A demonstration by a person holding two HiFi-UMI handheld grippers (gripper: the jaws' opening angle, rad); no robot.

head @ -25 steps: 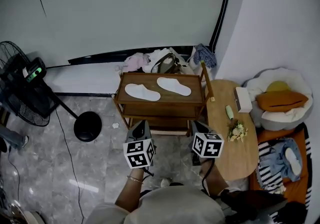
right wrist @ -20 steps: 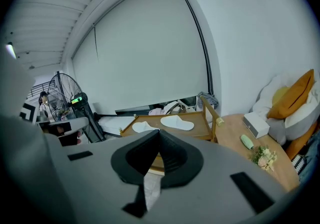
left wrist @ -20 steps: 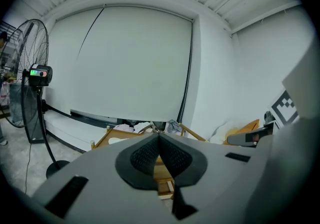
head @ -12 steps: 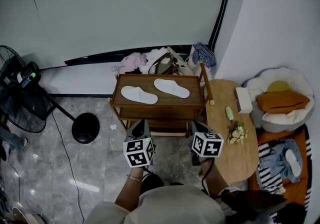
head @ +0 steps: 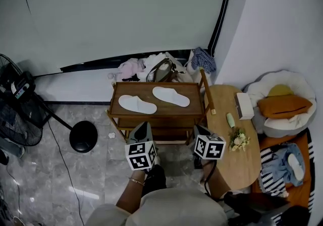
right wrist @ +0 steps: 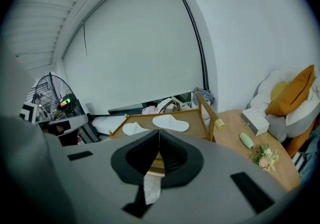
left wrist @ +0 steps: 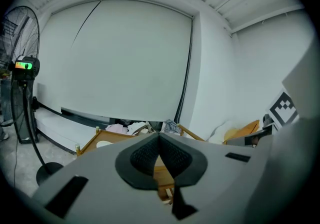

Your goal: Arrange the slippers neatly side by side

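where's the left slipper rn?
Head view, centre: the left slipper lies on the left half of the wooden rack top, just left of and nearer the person than the other slipper.

The grey plastic left gripper (head: 144, 125) and right gripper (head: 197, 128) bear black-and-white marker cubes (head: 140, 155); the person wears a pale top (head: 161, 211) and thin bracelet (head: 135, 181).

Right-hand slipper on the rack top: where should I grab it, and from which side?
Probably its near right end, coming from the front with the right gripper, whose shut jaws need opening first. The right slipper lies flat and slanted on the rack, with that end closest to the front edge. The raised side rail blocks the right.
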